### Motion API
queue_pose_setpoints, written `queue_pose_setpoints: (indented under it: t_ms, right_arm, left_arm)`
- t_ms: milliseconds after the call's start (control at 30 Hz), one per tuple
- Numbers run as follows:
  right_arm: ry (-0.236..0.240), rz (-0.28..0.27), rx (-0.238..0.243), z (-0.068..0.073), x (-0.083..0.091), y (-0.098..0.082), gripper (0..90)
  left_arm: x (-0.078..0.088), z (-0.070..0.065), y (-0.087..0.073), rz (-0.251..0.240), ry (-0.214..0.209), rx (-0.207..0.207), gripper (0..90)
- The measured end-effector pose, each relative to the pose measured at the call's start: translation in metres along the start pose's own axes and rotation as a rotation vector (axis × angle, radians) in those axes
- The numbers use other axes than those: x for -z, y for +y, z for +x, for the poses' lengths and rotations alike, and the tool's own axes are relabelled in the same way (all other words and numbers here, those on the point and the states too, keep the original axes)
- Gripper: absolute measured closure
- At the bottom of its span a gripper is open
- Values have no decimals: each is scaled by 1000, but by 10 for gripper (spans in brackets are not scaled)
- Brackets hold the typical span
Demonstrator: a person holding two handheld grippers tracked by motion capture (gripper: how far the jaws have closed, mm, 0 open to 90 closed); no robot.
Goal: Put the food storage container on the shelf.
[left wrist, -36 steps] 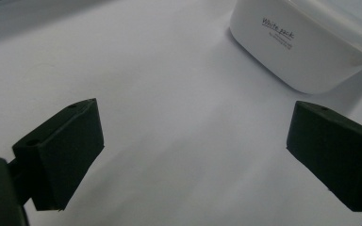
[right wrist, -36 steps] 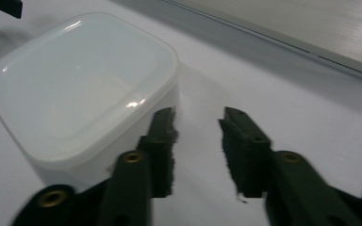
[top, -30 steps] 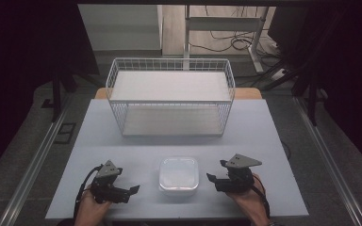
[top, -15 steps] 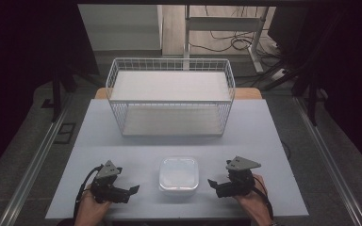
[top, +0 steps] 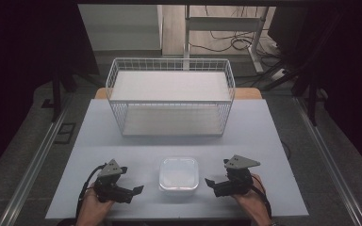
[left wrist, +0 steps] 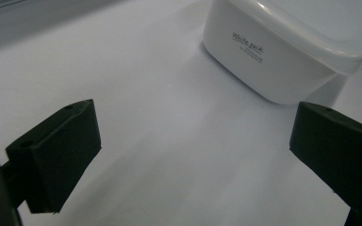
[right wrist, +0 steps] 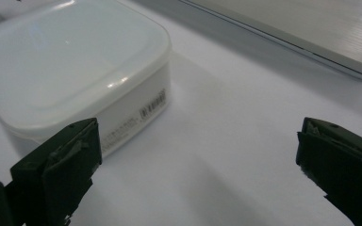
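White plastic makes up the lidded container (top: 179, 175), a squarish box with rounded corners that sits on the pale table (top: 122, 141) near its front edge, between the two grippers and touching neither. In the left gripper view its side wall (left wrist: 264, 61) carries small dark print reading "White pack", with a line of finer writing below it that is too small to read. In the right gripper view another wall of the box (right wrist: 141, 113) bears a small printed label with what looks like a barcode and tiny text, also unreadable. The translucent lid overhangs the walls slightly.

The left gripper (top: 133, 190) rests low over the table just left of the container, held in the person's left hand (top: 94, 207); its jaws stand wide apart with nothing but bare table between them. The right gripper (top: 210, 184) sits just right of the container in the right hand (top: 252, 200); its jaws have just been opening and now stand wide, with bare table between them, the box lying beyond and beside one jaw.

Farther back on the table stands a white wire basket (top: 169, 101), well apart from the container.
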State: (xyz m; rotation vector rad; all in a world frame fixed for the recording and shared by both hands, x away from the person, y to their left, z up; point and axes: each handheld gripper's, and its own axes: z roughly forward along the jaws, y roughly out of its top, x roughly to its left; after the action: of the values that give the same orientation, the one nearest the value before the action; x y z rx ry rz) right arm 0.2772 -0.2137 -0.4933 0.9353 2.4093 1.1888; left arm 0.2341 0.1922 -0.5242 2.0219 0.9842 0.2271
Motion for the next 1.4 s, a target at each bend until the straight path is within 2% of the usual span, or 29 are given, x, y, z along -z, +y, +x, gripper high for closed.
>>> queue_pose_setpoints:
  t_ms: [67,167,200,267,467,533,567,633,733,767,933,967,1000,1067,1100,1133,1167,1200,1233,1267,1367,1400]
  right_arm:
    - [6,-2,-5,1,0,1,8]
    - [27,-4,-18,4,-2,6,8]
    - [27,-4,-18,4,-2,6,8]
    - [50,2,-40,6,-4,11,8]
    - [38,5,-61,11,-6,18,1]
    - [65,32,-87,13,-9,21,1]
    - [88,47,-85,15,-12,23,8]
    - [98,72,-73,18,-15,26,38]
    - [114,81,-72,20,-17,29,76]
    - [131,83,-82,21,-20,31,99]
    - [165,89,-86,21,-30,37,107]
    - [177,94,-92,21,-33,37,105]
    - [183,108,-95,21,-36,37,100]
    - [199,120,-98,22,-41,36,91]
    - [230,132,-136,21,-44,34,97]
    - [230,132,-136,21,-44,34,97]
    - [265,145,-163,19,-44,33,149]
    - [296,155,-177,19,-43,33,157]
    - [296,155,-177,19,-43,33,157]
    - [317,183,-199,20,-42,31,163]
    - [307,195,-179,24,-33,31,254]
    - [307,195,-179,24,-33,31,254]
  left_arm:
    - [-2,-2,3,9,-4,-4,27]
    - [-4,-4,10,1,-46,5,28]
    - [-4,-4,10,1,-46,5,29]
    - [-6,-6,17,2,-68,-11,29]
    - [-13,-8,29,14,-104,-9,53]
    - [-15,-10,34,7,-111,-13,61]
    - [-19,-11,40,3,-125,-24,78]
    - [-21,-12,43,3,-131,-28,95]
    - [-30,-14,53,6,-151,-49,107]
    - [-37,-17,60,17,-155,-71,109]
    - [-53,-20,68,45,-146,-80,63]
    - [-57,-20,68,48,-150,-69,63]
    - [-59,-18,67,46,-168,-54,42]
    - [-61,-16,65,42,-203,-21,54]
    - [-61,-14,62,41,-255,12,92]
    - [-61,-14,62,41,-255,12,127]
    - [-62,-13,59,52,-328,45,164]
    - [-62,-13,59,52,-328,45,169]
    - [-62,-13,57,60,-339,58,169]
    - [-61,-14,55,65,-347,63,169]
    - [-50,-18,48,77,-364,73,248]
    - [-50,-18,48,77,-364,73,285]
